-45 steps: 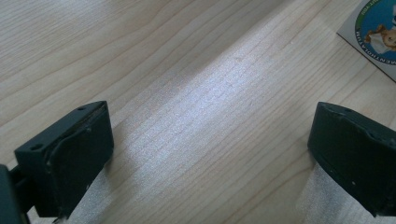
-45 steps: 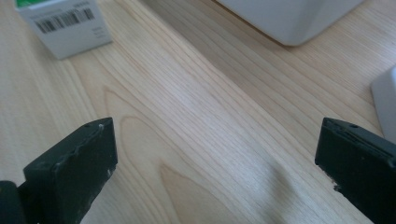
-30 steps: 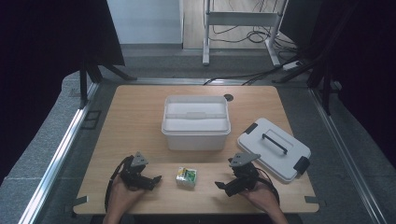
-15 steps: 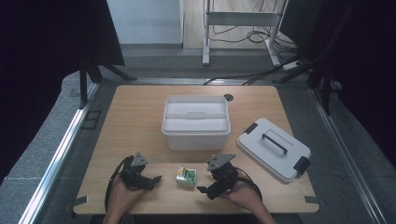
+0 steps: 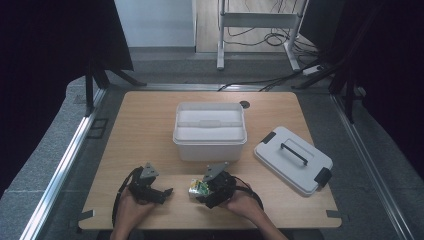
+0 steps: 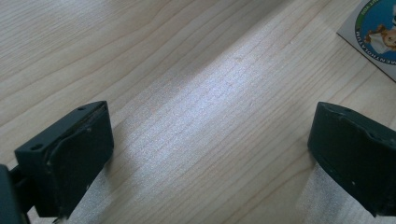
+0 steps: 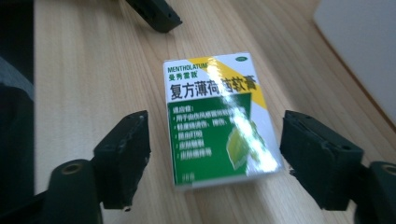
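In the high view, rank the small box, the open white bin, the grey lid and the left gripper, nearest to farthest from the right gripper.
From the right gripper:
1. Small box, on the table between its jaws, which have just been closing.
2. Left gripper, to its left at the near edge.
3. Open white bin, behind it at mid-table.
4. Grey lid, far right.

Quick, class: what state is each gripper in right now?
Left gripper: open, nothing between its jaws.
Right gripper: open, jaws just closing around the box, not pressing yet.
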### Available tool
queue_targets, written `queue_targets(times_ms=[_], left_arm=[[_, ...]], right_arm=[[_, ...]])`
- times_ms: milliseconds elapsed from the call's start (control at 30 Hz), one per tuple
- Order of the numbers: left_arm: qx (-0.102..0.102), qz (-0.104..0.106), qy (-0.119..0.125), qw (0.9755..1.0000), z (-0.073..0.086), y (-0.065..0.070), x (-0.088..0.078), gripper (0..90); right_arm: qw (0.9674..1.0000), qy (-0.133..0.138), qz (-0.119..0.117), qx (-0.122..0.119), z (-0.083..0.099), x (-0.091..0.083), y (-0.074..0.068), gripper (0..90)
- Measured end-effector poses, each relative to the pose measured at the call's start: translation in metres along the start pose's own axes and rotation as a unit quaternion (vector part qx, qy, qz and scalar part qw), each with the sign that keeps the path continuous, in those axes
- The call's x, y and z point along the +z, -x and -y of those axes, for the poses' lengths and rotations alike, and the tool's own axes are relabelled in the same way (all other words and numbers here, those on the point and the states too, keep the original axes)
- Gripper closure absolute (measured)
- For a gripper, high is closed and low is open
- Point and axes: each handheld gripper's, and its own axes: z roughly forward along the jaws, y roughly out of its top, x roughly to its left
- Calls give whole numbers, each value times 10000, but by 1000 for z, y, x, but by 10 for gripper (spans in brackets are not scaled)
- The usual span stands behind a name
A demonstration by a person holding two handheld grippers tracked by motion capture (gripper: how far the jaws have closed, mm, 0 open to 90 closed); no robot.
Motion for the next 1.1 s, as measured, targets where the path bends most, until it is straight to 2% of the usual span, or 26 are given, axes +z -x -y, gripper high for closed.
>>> queue_targets(times_ms=[100, 133, 200, 233, 300, 500, 700, 767, 833, 933, 1000, 1100], left_arm=[[0, 0, -1, 10000, 0, 0, 0, 3], [0, -1, -1, 10000, 0, 0, 0, 3], [0, -1, 0, 10000, 0, 0, 0, 3], [1, -1, -1, 10000, 0, 0, 0, 3], [0, -1, 1, 10000, 0, 0, 0, 3], [0, -1, -1, 10000, 0, 0, 0, 3], [-9, -1, 5, 10000, 0, 0, 0, 3], [-12, -5, 5, 10000, 0, 0, 0, 3], [-13, -4, 5, 10000, 0, 0, 0, 3], [-16, -7, 4, 10000, 0, 0, 0, 3], [-17, -8, 2, 10000, 0, 0, 0, 3], [-17, -12, 1, 10000, 0, 1, 0, 3]], right_arm=[[9999, -94, 0, -52, -2, 5, -1, 296], [9998, -178, -23, -117, -5, 11, -1, 345], [9996, -248, -14, -156, -6, 13, -1, 356], [9991, -355, 79, -234, -7, 15, -2, 401], [9992, -352, -4, -171, -9, 15, -1, 439], [9990, -393, 30, -217, -12, 12, -5, 443], [9993, -316, 57, -197, -15, -5, -8, 443], [9994, -300, 135, -136, -11, -17, -7, 443], [9994, -294, 147, -107, -10, -20, -7, 443], [9994, -266, 242, 18, 2, -35, -5, 443], [9993, -255, 270, 43, 4, -37, -5, 443], [9989, -201, 383, 195, 19, -53, -3, 443]])
